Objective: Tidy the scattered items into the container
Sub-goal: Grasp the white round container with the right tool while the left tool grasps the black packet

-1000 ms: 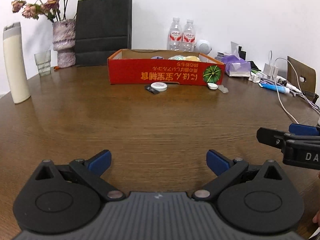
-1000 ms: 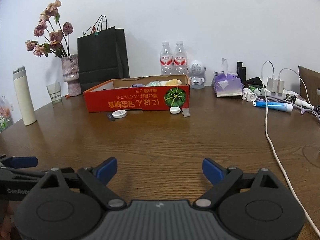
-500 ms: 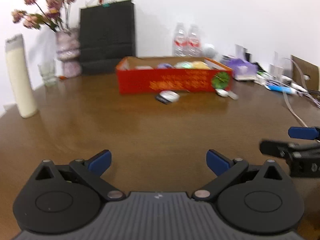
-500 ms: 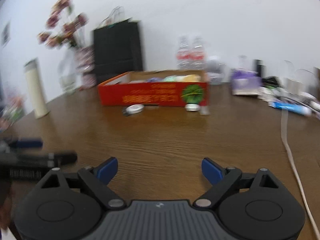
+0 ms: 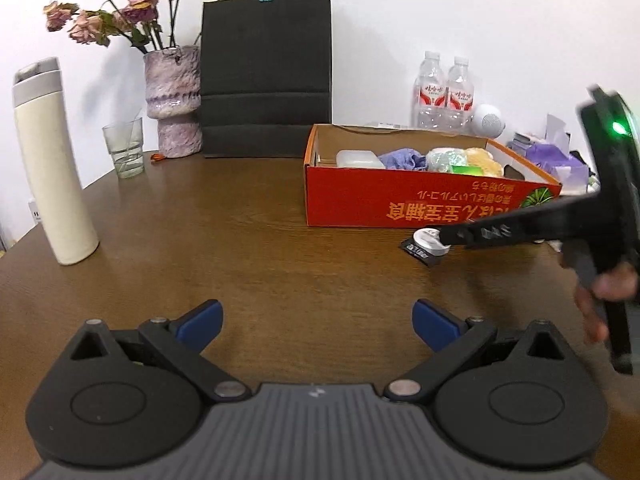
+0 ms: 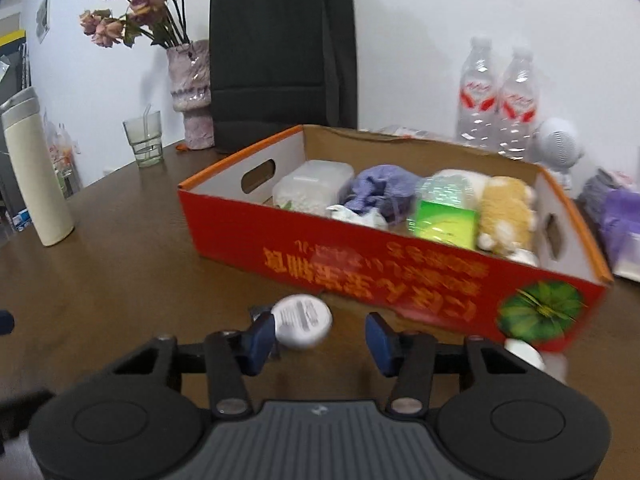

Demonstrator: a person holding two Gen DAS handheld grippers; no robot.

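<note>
A red cardboard box [image 6: 360,256] [image 5: 400,204] stands on the brown table and holds several items. A small round white tin [image 6: 303,321] [image 5: 430,239] lies on the table in front of the box, beside a small black packet [image 5: 418,249]. My right gripper [image 6: 320,338] is open, low over the table, with the tin just inside its left finger; it also shows in the left wrist view [image 5: 448,236]. Another small white item [image 6: 524,352] lies by the box's right corner. My left gripper [image 5: 318,320] is open and empty, well back from the box.
A cream flask [image 5: 52,160], a glass [image 5: 124,146], a vase of dried roses [image 5: 172,100] and a black paper bag [image 5: 266,76] stand at the back left. Two water bottles [image 6: 500,100], a white speaker [image 6: 558,148] and purple tissues [image 6: 620,216] stand behind and right of the box.
My right gripper has moved forward to the box and narrowed around the white tin. My left gripper has moved forward a little and stays open.
</note>
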